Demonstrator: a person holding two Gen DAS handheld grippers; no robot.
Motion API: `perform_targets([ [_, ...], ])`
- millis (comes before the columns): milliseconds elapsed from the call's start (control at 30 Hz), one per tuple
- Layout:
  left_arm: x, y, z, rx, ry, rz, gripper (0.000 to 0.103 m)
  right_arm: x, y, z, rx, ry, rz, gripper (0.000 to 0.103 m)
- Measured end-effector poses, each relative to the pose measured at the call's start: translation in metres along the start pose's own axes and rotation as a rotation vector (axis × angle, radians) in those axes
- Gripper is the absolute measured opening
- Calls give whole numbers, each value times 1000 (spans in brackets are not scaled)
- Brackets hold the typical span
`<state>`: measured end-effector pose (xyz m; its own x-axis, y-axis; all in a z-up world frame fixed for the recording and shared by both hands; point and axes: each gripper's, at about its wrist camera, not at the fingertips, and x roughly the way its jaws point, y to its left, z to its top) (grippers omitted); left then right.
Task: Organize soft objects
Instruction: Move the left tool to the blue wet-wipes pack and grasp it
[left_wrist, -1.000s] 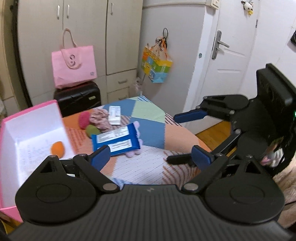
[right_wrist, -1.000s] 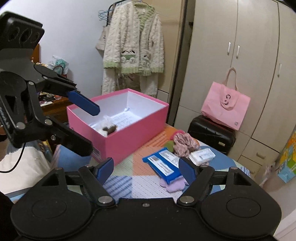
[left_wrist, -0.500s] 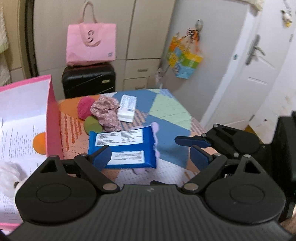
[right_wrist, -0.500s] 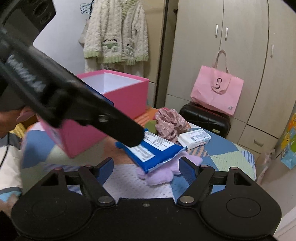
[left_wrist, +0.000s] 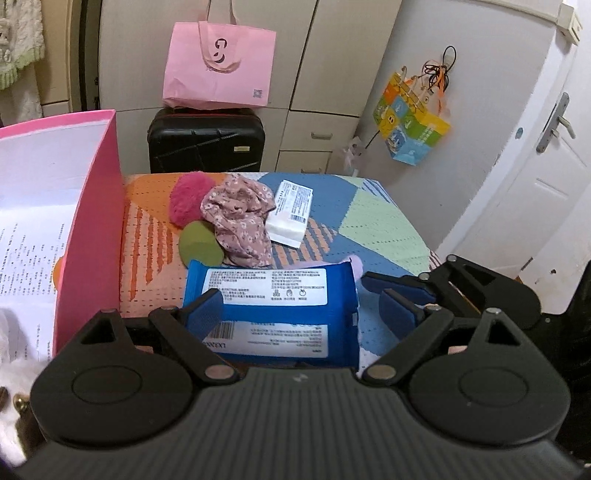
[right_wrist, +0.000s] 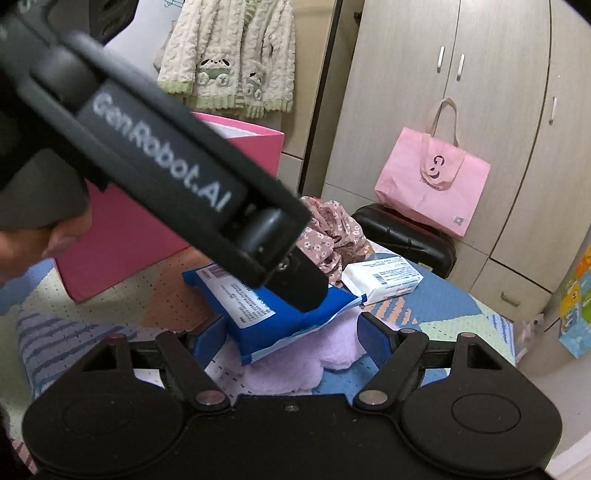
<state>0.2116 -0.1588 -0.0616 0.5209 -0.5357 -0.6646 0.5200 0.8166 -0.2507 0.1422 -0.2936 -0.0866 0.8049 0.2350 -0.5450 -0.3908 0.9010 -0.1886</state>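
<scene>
Both tools are matte black plastic with blue rubber-padded fingers (left_wrist: 205, 308), round silver pivot screws and a ribbed housing behind them. The left tool (right_wrist: 295, 273) carries white "GenRobot.AI" lettering along its side. Bare skin of a hand (right_wrist: 55, 240) shows behind it.

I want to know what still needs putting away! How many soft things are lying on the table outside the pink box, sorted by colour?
Blue: 1, the wipes pack
White: 1, the tissue pack
Pink floral: 1, the cloth
Hot pink: 1, the fluffy puff
Green: 1, the sponge
Lilac: 1, the plush under the wipes pack
Total: 6
</scene>
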Motion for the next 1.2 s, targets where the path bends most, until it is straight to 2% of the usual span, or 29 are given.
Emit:
perform_targets([
  [267, 8, 8, 0, -54, -10, 12, 92, -8, -15, -2, -21, 7, -40, 81],
  [400, 16, 16, -3, -102, 14, 30, 92, -10, -17, -2, -58, 33, -39, 82],
  [533, 26, 23, -10, -181, 49, 32, 92, -8, -14, 1, -120, 37, 18, 81],
  [667, 25, 26, -17, -234, 22, 69, 92, -3, -10, 5, -159, 36, 63, 81],
  [800, 31, 36, -22, -304, 29, 44, 95, 9, -10, 8, -172, 41, 72, 81],
  [1000, 32, 33, -27, -306, 14, 50, 97, 19, -13, 6, -136, 31, 86, 82],
  [1200, 28, 38, -34, -325, 28, 2, 96, 19, -9, 1, -126, 9, 67, 81],
])
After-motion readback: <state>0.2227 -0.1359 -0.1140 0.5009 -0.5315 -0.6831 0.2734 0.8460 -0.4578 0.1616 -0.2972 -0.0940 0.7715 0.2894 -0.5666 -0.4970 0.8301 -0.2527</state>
